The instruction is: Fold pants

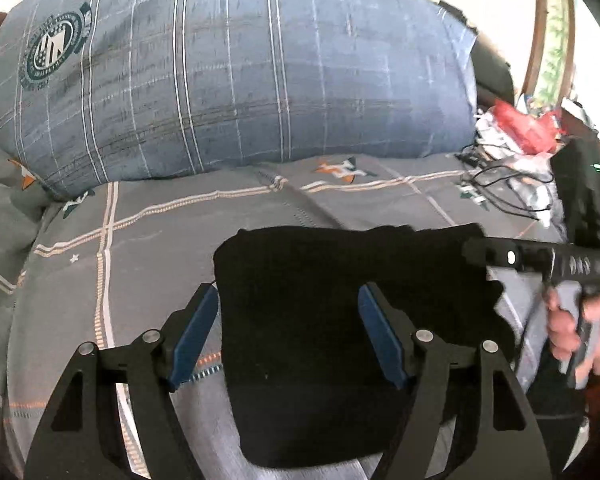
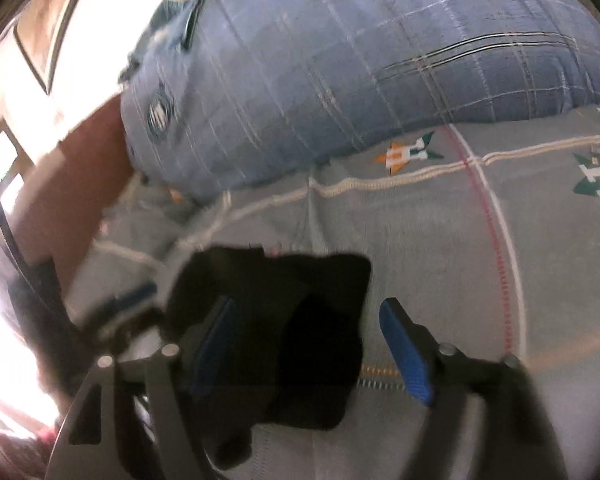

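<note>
- Black pants (image 1: 340, 320) lie on the grey bedspread (image 1: 140, 240), already a compact, roughly square bundle, in front of the big blue plaid pillow (image 1: 228, 72).
- My left gripper (image 1: 288, 336) hovers over the near-left part of the bundle, fingers spread wide, nothing between them.
- My right gripper (image 2: 308, 352) is at the bundle's right edge, also spread and empty; the view is motion-blurred, so I can't tell whether a pad touches cloth.
- Judgement: folding looks nearly done. I'm at the tidy-and-release stage, or one last fold.
- Next move: if another fold is wanted, pinch the two near corners together and carry them evenly to the far edge; otherwise press flat.
- Cables and clutter (image 1: 512, 168) sit well apart to the right.
</note>
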